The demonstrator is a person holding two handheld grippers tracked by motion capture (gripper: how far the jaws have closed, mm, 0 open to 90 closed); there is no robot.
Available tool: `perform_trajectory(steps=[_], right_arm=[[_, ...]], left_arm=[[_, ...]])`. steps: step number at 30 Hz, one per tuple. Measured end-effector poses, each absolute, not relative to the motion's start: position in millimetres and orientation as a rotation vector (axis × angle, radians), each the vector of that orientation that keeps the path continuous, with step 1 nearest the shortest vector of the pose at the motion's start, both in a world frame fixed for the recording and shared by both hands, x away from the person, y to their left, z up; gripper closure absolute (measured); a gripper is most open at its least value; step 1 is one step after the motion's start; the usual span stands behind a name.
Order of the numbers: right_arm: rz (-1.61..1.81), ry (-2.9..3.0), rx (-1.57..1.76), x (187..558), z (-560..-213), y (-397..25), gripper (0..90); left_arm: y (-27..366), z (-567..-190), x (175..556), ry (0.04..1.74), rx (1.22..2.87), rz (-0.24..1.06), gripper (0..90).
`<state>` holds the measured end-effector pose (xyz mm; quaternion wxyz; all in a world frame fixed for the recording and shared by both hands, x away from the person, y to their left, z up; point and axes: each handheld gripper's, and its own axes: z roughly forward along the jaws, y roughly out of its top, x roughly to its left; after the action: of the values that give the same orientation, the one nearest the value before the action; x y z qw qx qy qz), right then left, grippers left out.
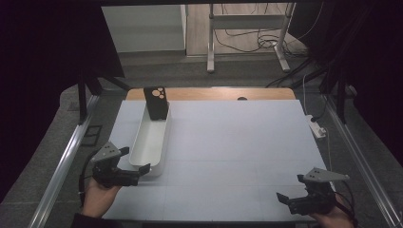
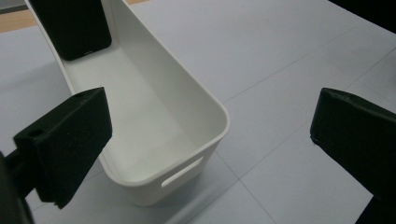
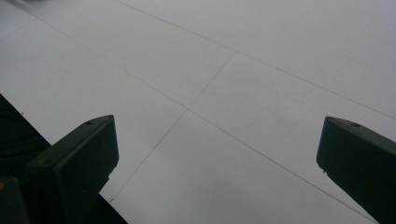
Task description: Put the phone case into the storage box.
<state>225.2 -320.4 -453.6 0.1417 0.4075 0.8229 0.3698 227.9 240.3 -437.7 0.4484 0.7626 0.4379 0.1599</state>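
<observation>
A long white bin [image 1: 164, 145] lies on the left part of the pale table [image 1: 237, 142], running away from me. A black phone case [image 1: 156, 102] with round camera cut-outs stands leaning in its far end; in the left gripper view the phone case [image 2: 74, 28] is at the top left and the rest of the bin [image 2: 205, 93] holds nothing. My left gripper [image 1: 134, 160] is open at the bin's near end, one jaw on either side of the near corner [image 2: 212, 135]. My right gripper [image 1: 291, 187] is open near the front right edge, over bare table [image 3: 215, 158].
A strip of wood [image 1: 214, 93] runs along the table's far edge. A white power strip [image 1: 317, 127] lies just off the right side. Metal rails [image 1: 66, 156] flank the table, and a stand [image 1: 211, 47] with cables is on the floor behind.
</observation>
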Motion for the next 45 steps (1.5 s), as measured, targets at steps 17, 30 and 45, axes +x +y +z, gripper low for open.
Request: perform_trajectory(steps=[17, 30, 45], right_arm=[[1.067, 2.377, 1.175, 225, -454, -319, 0.0], [1.067, 2.376, 1.176, 225, -454, -320, 0.0], [1.063, 2.379, 1.176, 225, -454, -319, 0.0]], left_arm=[[250, -442, 201, 1.108, 1.871, 0.433, 0.0], [255, -446, 184, 1.133, 1.886, 0.452, 0.0], [265, -455, 166, 1.181, 1.879, 0.462, 0.0]])
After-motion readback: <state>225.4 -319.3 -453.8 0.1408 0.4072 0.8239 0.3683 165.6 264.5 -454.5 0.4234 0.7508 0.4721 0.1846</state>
